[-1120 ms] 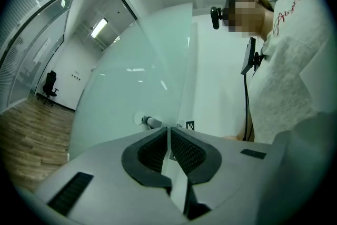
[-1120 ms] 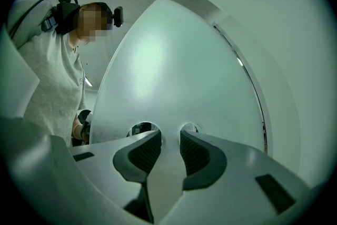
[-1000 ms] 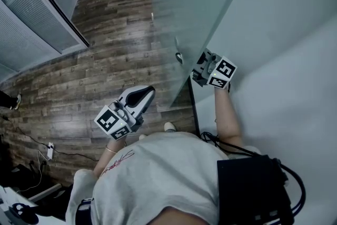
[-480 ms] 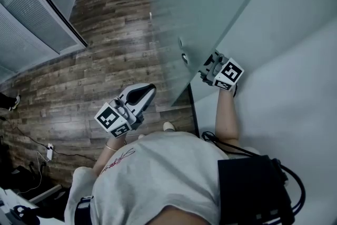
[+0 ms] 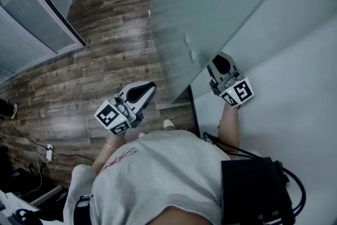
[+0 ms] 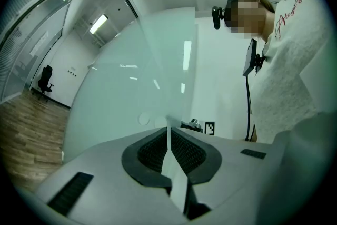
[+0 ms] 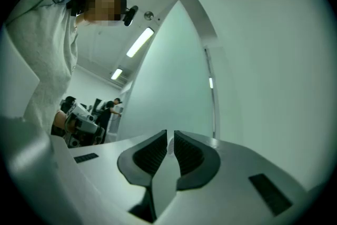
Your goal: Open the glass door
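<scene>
Head view / left gripper (image 5: 147,88): held low in front of the person's shirt (image 5: 158,176), forearm bent. Nose points out over the wood floor (image 5: 105,50) toward the foot of the door.
Head view / right gripper (image 5: 218,59): arm reaches forward along the white wall (image 5: 295,60), nose just beside the door's near edge. Contact can't be read from here.
Head view / glass door (image 5: 210,2): frosted panel, upright, standing at an angle off the wall. Two round fittings (image 5: 189,47) on its face, near the right gripper.
Head view / surroundings: partition with blinds (image 5: 37,13) at far left, cables (image 5: 42,153) on the floor, black pack (image 5: 258,187) at the person's right side.
Left gripper view / claw: jaws pressed together with only a hairline between the pads, nothing in them.
Left gripper view / ahead: the glass door fills the middle, long axis vertical. The round fittings sit just above the jaw tips. The right gripper's marker cube (image 6: 209,127) shows past the door's edge. Office chair (image 6: 46,77) well off to the left.
Right gripper view / claw: jaws have just been closing, now a narrow slit apart, nothing between them.
Right gripper view / ahead: the pale green door panel rises straight ahead, its edge strip upright right of centre, wall beyond. Left gripper shows at the left margin, and people (image 7: 111,108) stand far behind it.
</scene>
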Available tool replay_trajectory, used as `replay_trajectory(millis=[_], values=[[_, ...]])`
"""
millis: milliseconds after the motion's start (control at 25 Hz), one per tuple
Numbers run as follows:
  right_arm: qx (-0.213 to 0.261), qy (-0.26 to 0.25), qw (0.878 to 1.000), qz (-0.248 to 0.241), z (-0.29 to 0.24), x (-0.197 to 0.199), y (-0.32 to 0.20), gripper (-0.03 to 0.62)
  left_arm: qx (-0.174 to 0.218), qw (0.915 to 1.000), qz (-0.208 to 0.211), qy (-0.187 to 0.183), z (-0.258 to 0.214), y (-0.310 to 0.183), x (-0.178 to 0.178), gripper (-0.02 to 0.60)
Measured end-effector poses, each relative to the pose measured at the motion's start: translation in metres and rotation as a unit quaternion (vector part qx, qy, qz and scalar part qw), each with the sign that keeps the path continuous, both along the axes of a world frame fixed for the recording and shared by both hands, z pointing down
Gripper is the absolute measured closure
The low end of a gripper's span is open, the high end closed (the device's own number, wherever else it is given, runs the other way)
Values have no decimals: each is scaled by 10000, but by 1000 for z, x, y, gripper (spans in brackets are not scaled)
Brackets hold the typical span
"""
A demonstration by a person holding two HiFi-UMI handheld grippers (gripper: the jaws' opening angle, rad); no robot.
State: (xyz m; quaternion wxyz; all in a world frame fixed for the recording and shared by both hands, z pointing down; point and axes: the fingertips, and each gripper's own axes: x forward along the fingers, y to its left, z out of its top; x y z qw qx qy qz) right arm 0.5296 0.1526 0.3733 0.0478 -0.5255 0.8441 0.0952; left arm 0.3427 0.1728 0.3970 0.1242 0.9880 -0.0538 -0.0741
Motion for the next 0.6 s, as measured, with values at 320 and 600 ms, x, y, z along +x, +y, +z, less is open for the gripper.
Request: replay_trajectory(millis=[320, 600], values=[[80, 58, 9994, 317, -8, -35, 64, 566, 29, 9996, 275, 0, -2, 5, -13, 548], [271, 101, 9995, -88, -24, -84, 83, 572, 227, 9988, 440, -19, -5, 18, -15, 548]])
